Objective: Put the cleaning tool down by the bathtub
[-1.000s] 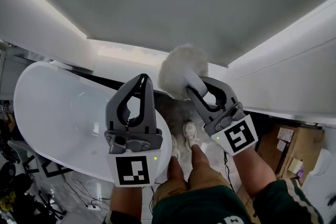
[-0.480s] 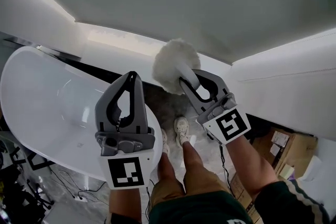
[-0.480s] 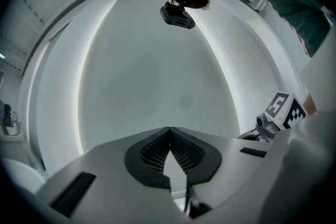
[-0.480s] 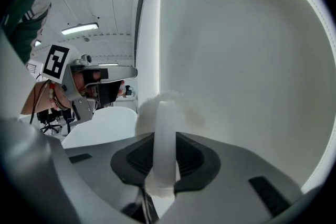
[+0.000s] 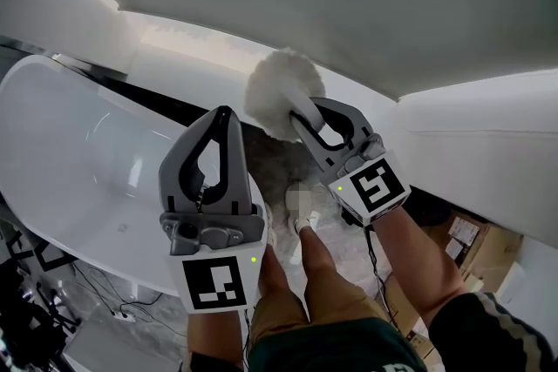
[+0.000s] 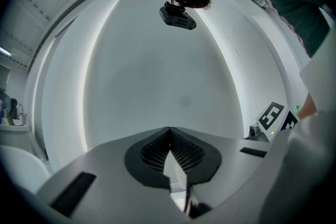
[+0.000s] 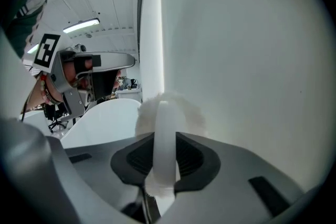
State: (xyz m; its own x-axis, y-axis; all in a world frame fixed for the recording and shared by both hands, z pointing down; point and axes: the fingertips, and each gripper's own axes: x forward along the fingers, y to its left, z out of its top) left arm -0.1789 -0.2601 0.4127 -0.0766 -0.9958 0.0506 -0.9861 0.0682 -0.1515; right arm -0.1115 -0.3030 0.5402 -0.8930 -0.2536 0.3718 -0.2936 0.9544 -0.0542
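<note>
We hold the cleaning tool point(image 5: 281, 91), a fluffy white head on a white handle, in the air just past the end of the bathtub point(image 5: 70, 144), above the grey floor point(image 5: 272, 159). Our right claw point(image 5: 301, 119) is partly closed, clamping the handle from both sides. Our left claw point(image 5: 222, 116) is closed tip to tip with nothing in it, over the tub's rim. Against a second ago, both claws have come lower and the grip is unchanged.
</note>
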